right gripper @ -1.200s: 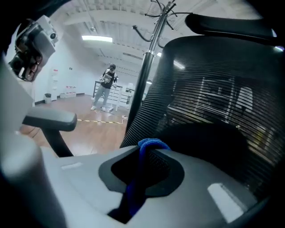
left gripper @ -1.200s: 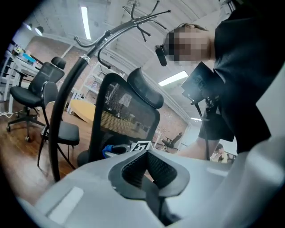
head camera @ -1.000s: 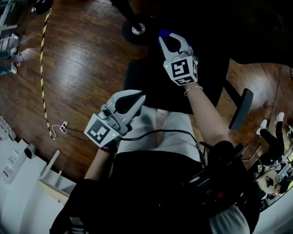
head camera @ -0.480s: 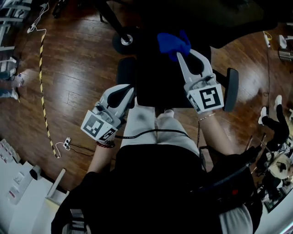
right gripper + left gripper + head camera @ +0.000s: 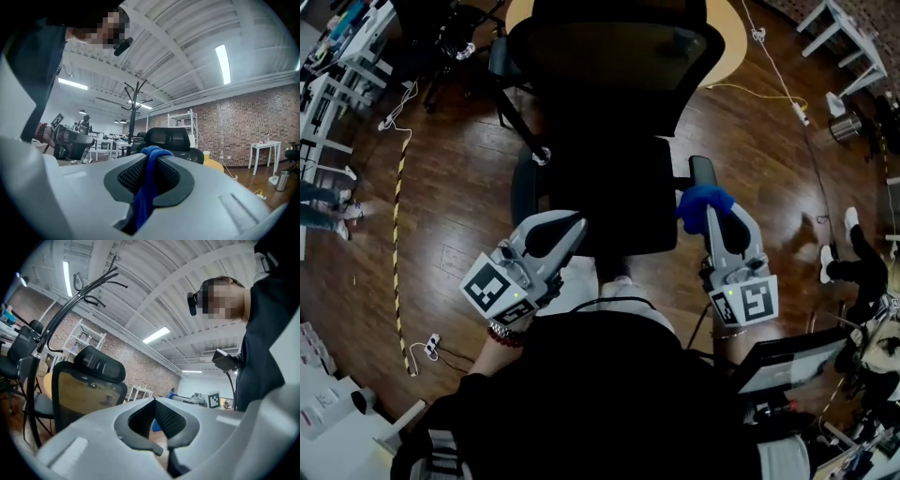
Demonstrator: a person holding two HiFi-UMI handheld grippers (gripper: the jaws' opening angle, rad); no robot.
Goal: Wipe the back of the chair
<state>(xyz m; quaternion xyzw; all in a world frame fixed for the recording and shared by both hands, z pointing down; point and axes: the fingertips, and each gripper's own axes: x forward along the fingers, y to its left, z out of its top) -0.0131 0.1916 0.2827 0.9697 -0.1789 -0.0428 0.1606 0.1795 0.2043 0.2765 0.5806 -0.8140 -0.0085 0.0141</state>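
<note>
My right gripper [image 5: 712, 212] clamps the blue cloth [image 5: 697, 201], which looks soft and light. My left gripper [image 5: 573, 225] has its jaws together, empty. I think the chair back [image 5: 609, 66] may swivel under pressing.

1. The head view looks steeply down from above and behind the left hand-held gripper [image 5: 572, 225] and the right hand-held gripper [image 5: 715, 208]. The chair [image 5: 609, 84] stands beyond their tips.
2. Each gripper view sits close behind its own jaws and is tilted upward. The right one looks past the cloth [image 5: 147, 187] in them.
3. All three views share the chair, ahead of the jaws.
</note>
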